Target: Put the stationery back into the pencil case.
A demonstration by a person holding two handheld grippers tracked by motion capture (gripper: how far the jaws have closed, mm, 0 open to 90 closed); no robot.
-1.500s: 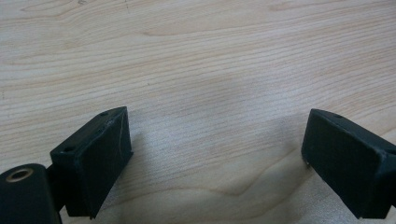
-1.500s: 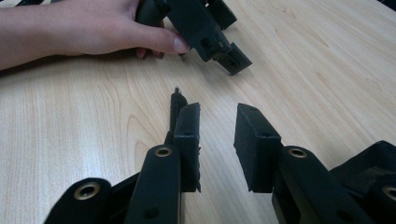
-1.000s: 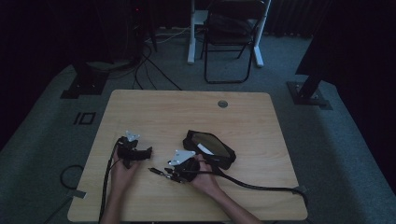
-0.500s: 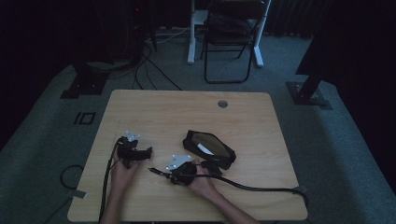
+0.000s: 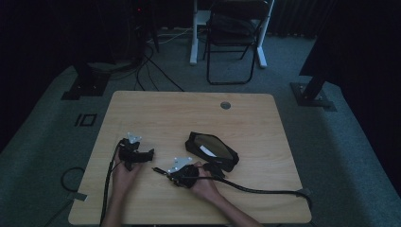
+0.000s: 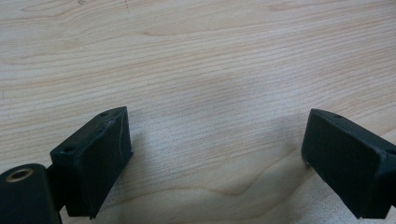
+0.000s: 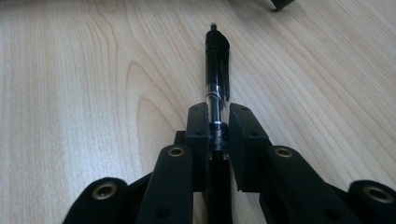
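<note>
Pen [image 7: 217, 65] sits clamped in your right gripper [image 7: 218, 122], whose jaws have just been closing. Lift it level toward the open pencil case [image 5: 211, 150]. Left gripper [image 6: 215, 154] jaws stand apart over bare surface [image 6: 196, 60].

We note a light wooden table [image 5: 142, 109] with a round grommet [image 5: 225, 105] near its far edge. Beyond it on the grey carpet [image 5: 359, 156] stands a black folding chair [image 5: 234, 33] beside a white desk leg [image 5: 194, 33]. We also record dark cables [image 5: 151, 66] trailing across the floor far left.
</note>
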